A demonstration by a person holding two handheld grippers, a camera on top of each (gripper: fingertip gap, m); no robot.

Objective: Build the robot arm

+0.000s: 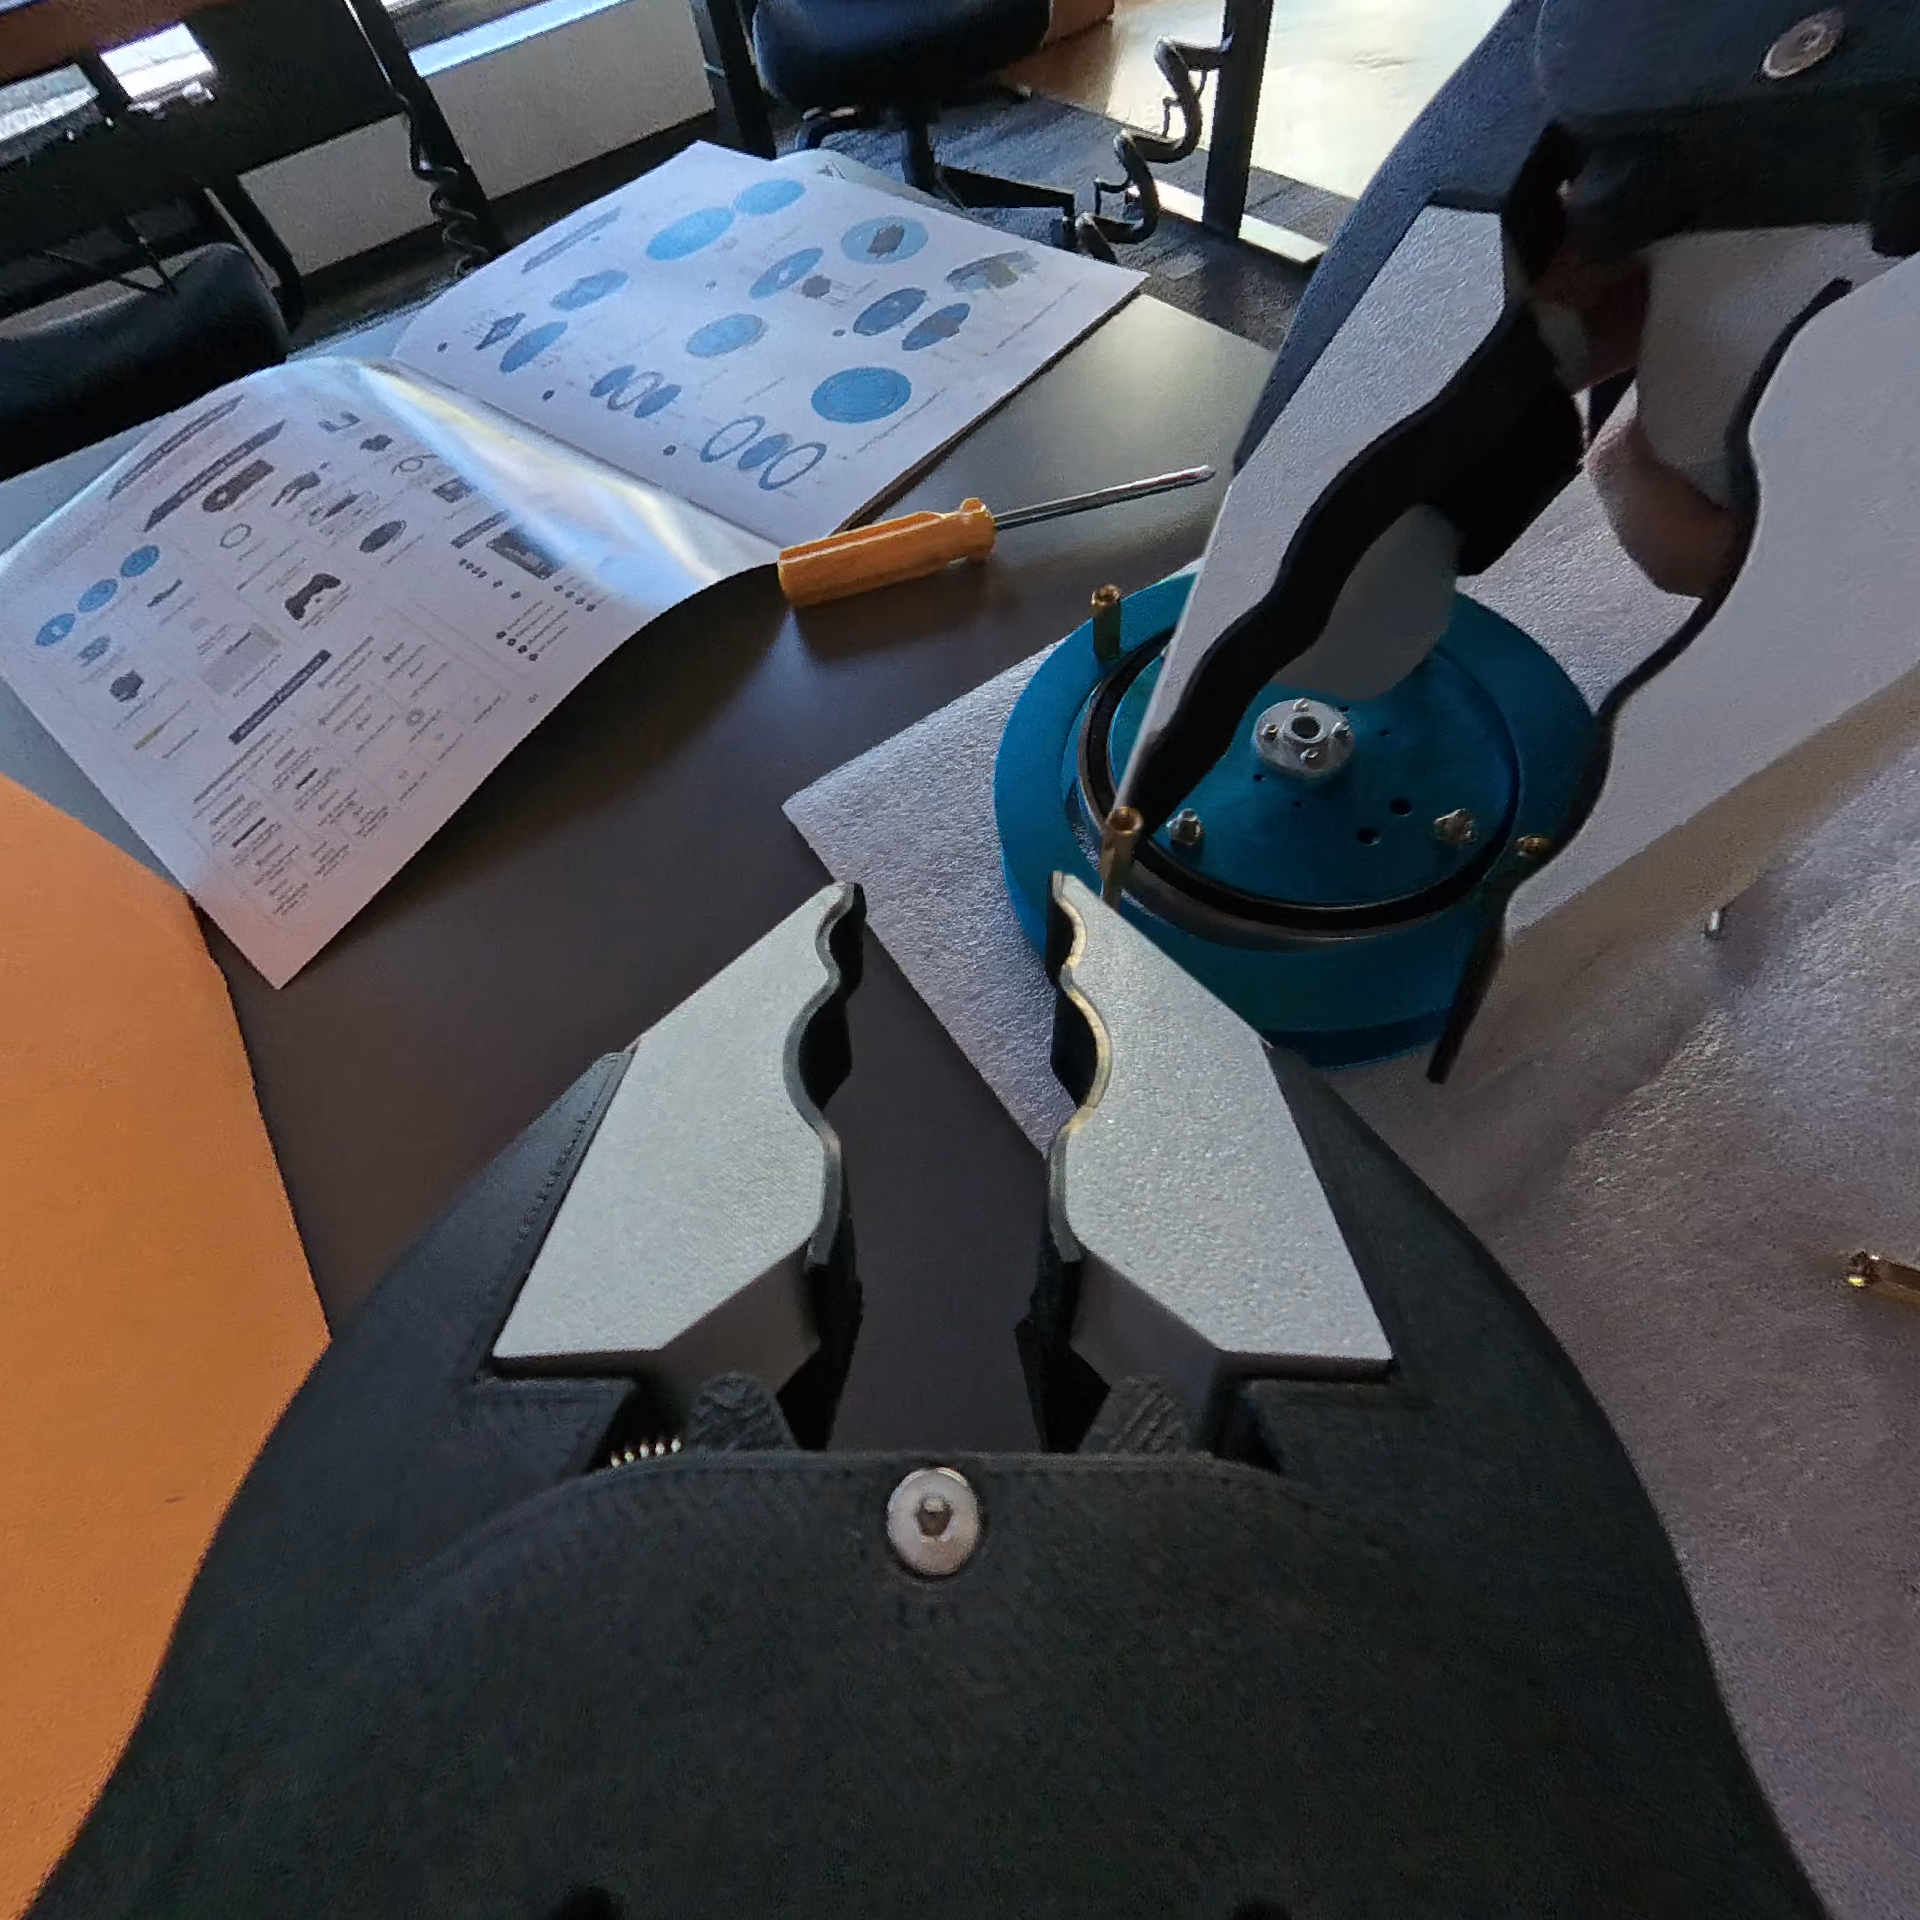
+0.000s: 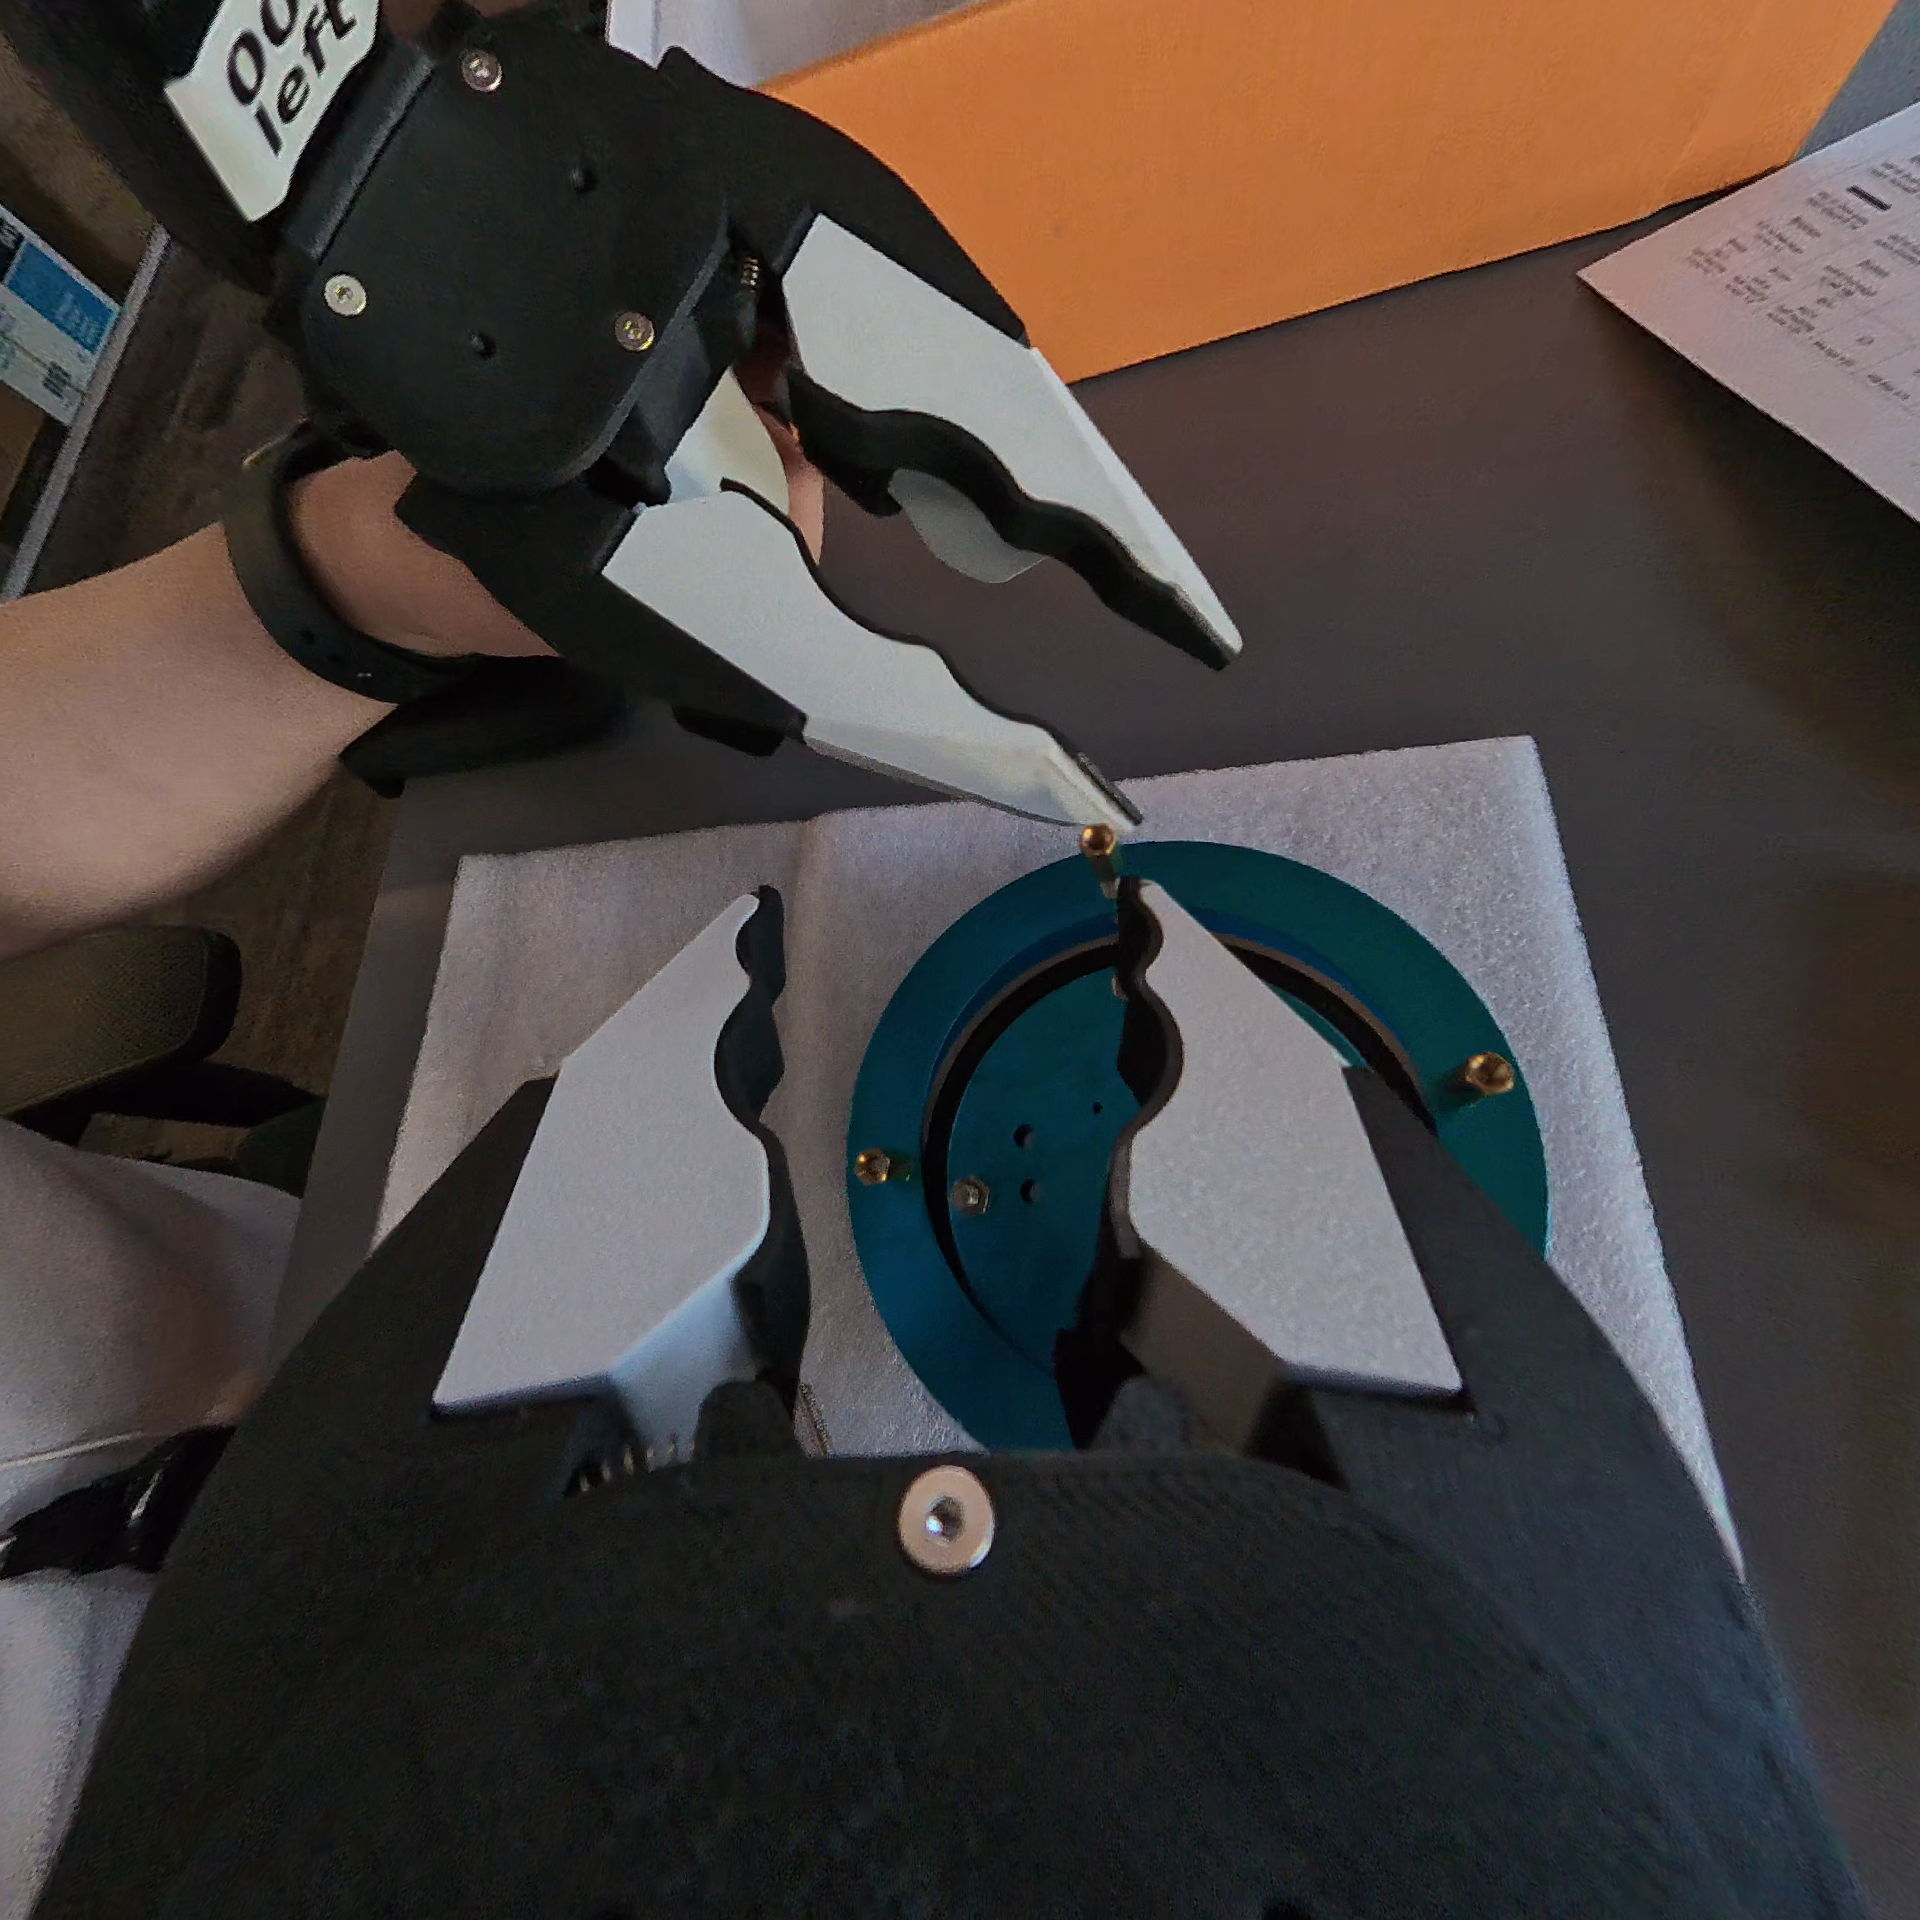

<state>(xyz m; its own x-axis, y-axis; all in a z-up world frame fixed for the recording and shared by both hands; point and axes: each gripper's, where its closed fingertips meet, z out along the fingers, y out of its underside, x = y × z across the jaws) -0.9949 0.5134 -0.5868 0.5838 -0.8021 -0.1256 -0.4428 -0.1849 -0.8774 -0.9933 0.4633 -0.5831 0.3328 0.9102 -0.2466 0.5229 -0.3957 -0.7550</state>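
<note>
A blue round assembly (image 1: 1351, 966) (image 2: 904, 1060) lies on a white foam sheet (image 1: 935, 831) (image 2: 623, 883). It has an outer ring, a black ring, an inner disc with a silver hub (image 1: 1302, 734) and upright brass standoffs. My left gripper (image 1: 956, 914) (image 2: 1164, 727) is open and empty at the assembly's near edge. One of its fingertips (image 2: 1091, 800) hangs just over a brass standoff (image 1: 1122, 831) (image 2: 1098, 847). My right gripper (image 2: 951, 904) (image 1: 1278, 945) is open and straddles the assembly. Its right fingertip (image 2: 1143, 914) is right beside that standoff; I cannot tell if they touch.
An orange-handled screwdriver (image 1: 883, 551) and an open manual (image 1: 416, 520) lie on the dark table (image 1: 623, 883) behind. An orange sheet (image 1: 104, 1143) (image 2: 1351, 156) lies at the left. A loose brass part (image 1: 1881, 1273) and a small screw (image 1: 1714, 920) rest on the foam.
</note>
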